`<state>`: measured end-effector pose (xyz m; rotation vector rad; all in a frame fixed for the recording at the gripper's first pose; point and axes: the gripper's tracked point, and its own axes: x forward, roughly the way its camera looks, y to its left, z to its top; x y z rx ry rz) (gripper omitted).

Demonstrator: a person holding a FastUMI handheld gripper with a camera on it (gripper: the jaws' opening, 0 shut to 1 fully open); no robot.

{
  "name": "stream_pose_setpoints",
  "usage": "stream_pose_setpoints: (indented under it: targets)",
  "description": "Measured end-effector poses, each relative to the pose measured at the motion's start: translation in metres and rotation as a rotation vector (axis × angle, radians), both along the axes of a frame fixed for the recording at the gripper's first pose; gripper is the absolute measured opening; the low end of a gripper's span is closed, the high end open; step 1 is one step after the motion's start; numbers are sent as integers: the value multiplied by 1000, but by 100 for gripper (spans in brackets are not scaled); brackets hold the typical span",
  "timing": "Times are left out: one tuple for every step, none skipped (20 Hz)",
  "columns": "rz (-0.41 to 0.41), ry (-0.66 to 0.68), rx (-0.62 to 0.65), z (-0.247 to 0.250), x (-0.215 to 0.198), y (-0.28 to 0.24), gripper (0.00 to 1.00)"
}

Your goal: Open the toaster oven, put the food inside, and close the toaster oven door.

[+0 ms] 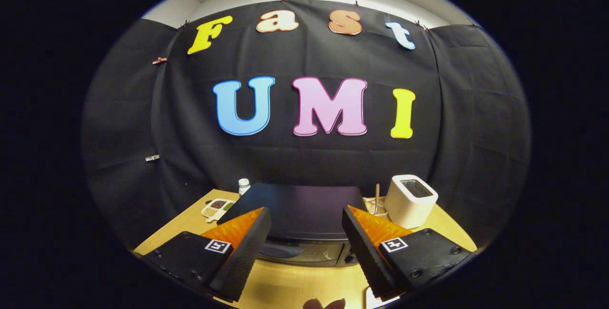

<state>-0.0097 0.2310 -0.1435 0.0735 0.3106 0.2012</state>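
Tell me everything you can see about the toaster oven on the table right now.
The toaster oven is a dark, boxy appliance with a flat matte black top seen from above. Its front shows a glass door that looks closed, with a control knob at its right end. It stands upright on the wooden table, just ahead of the open gripper and partly framed between the fingers, which do not touch it. A divided snack tray sits to its left, a white toaster to its right.

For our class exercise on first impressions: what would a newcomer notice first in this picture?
The black toaster oven stands out first, on the wooden table just ahead of the open claw, its door shut. Right of it stands a white toaster; to its left lies a divided tray of seeds.
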Motion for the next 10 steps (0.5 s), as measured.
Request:
stream_pose_setpoints:
  targets:
    - [-1, 20, -4, -9, 3, 9, 98]
    - [-3, 35, -10, -19, 6, 18, 98]
    - [-2, 47, -21, -27, 9, 26, 98]
    - [-7, 65, -34, -39, 11, 32, 98]
    - [-12, 88, -43, -51, 13, 36, 98]
    - [-18, 115, -48, -63, 15, 41, 98]
    - [-28, 141, -50, -75, 17, 43, 99]
    - [-39, 171, -53, -87, 18, 46, 99]
    - [-51, 210, -53, -100, 18, 49, 98]
    - [-61, 237, -52, -109, 18, 51, 99]
